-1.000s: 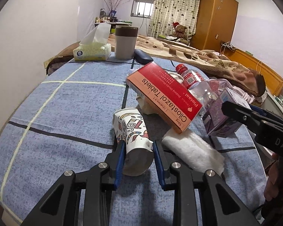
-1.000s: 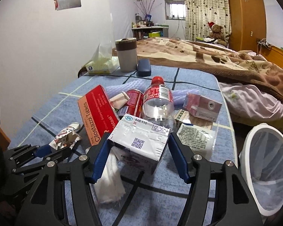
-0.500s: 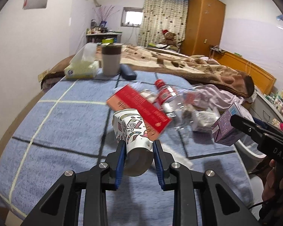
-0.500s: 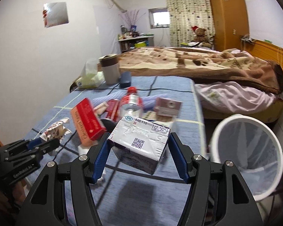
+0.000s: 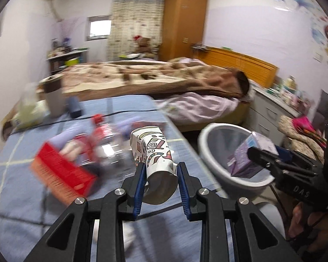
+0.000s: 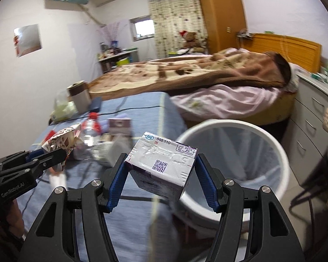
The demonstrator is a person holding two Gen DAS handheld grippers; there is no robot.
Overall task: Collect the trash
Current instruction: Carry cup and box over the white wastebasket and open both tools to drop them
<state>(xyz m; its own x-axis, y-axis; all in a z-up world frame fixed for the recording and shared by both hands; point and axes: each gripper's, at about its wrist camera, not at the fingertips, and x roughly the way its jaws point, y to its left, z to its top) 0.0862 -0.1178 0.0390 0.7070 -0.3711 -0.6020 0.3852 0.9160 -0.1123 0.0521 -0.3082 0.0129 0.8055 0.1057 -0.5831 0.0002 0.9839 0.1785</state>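
The right gripper (image 6: 161, 168) pinches a purple carton (image 6: 161, 166) between its blue pads. The left gripper (image 5: 160, 183) pinches a squashed paper cup (image 5: 153, 155) with bright drawings on it. Both things are up in the air, off the blue bed cover (image 5: 17, 187).

I think this is the carrying step: two bits of trash are picked up and on their way to the white bin (image 6: 271, 152). The bin stands just ahead of the right gripper and a little to its right, and the carton looks to be near its rim. Next, I think, the carton must go over the open mouth and the pads must spread to let it drop. The cup has farther to go, because the bin is off to the right of the left gripper.

The right camera looks down into the bin, which has a thin liner inside. I see no trash in it, though part is hidden. The left camera shows the carton from the side, against the bin (image 5: 210, 152). It also shows a red box (image 5: 61, 174) to the left of the cup, very blurred, with more trash beyond it that I cannot make out well.
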